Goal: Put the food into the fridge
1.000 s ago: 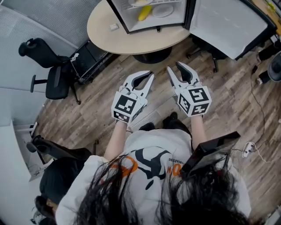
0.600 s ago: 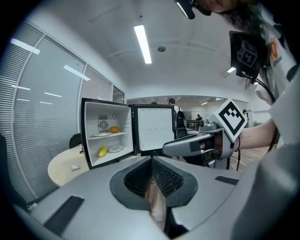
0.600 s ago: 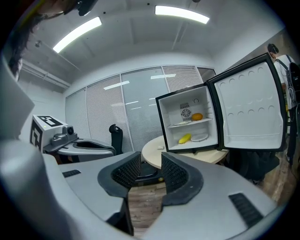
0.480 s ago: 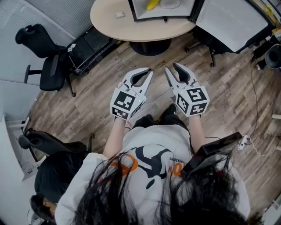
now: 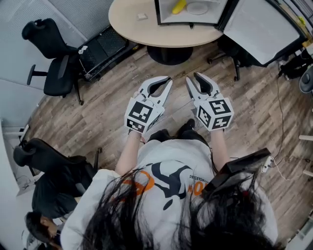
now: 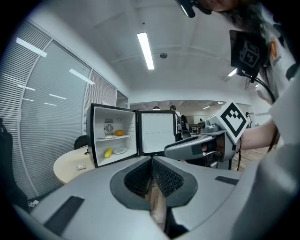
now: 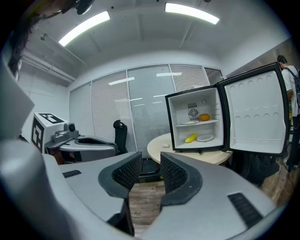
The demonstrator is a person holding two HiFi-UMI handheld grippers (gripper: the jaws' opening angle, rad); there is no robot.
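Observation:
The small fridge [image 5: 190, 14] stands open on the round table [image 5: 146, 29], its door [image 5: 266, 29] swung to the right. Inside, a yellow food item [image 7: 191, 138] and a white plate [image 7: 205, 137] lie on the lower level. An orange fruit [image 7: 204, 117] sits on the shelf above. Both grippers hover over the wooden floor in front of the person, well short of the table. My left gripper [image 5: 168, 79] is shut and empty, its pads meeting [image 6: 152, 159]. My right gripper [image 5: 191, 77] is shut too, with only a narrow slit between its pads [image 7: 147, 168] and nothing in it.
A small white object [image 5: 142, 16] lies on the table left of the fridge. A black office chair [image 5: 49, 58] and a black cart [image 5: 102, 49] stand to the left. Another chair [image 5: 44, 161] and a seated person [image 5: 39, 224] are at lower left. Cables [image 5: 281, 161] trail on the right.
The head view has shifted: table and fridge slid right and toward the top edge. Both grippers keep their place in front of the person. A seated person has come into view at lower left.

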